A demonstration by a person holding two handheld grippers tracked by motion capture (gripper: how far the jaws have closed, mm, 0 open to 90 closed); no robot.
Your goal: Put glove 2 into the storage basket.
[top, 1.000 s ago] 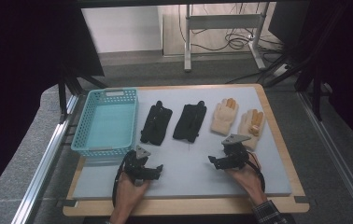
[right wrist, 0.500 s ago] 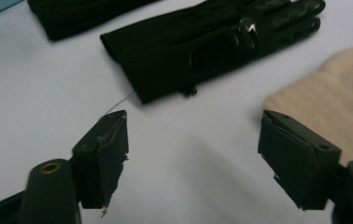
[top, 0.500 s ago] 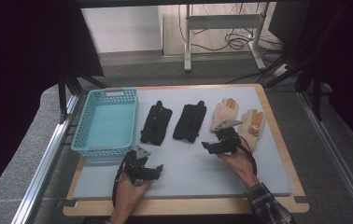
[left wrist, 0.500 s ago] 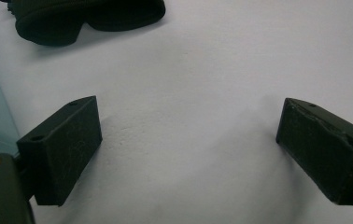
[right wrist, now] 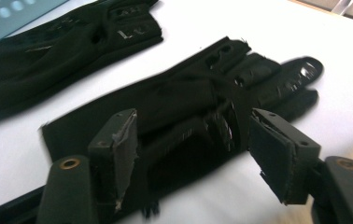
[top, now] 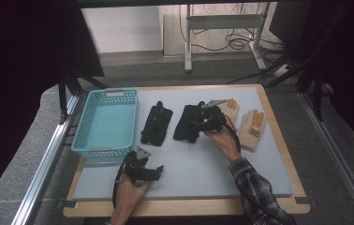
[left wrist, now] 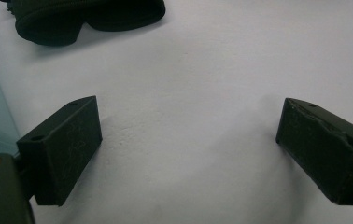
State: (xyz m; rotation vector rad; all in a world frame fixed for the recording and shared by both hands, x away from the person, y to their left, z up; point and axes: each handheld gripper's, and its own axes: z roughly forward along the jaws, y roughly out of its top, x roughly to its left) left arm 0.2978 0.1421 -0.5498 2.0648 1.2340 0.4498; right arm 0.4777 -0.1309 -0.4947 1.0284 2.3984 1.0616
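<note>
Two black gloves lie side by side on our pale grey table top (top: 212, 173), and the right-hand one, the black glove (right wrist: 179, 107), is what we are working on. It lies flat, fingers spread away from us, cuff cut straight, between its twin, the second black glove (top: 156, 123), and a tan glove (top: 230, 107). Its cloth looks matte and soft, with glossy patches on the fingertips and small holes over the knuckles. Our right gripper (right wrist: 193, 154) sits low over the palm, jaws spread wide to either side of it, gripping nothing; the flat rectangular pads look scuffed, the rubber torn at the edges. Our left gripper (left wrist: 188, 140) rests near the table's front edge, jaws equally wide apart over bare surface. A turquoise plastic basket (top: 82, 140) with perforated walls stands at the left.
</note>
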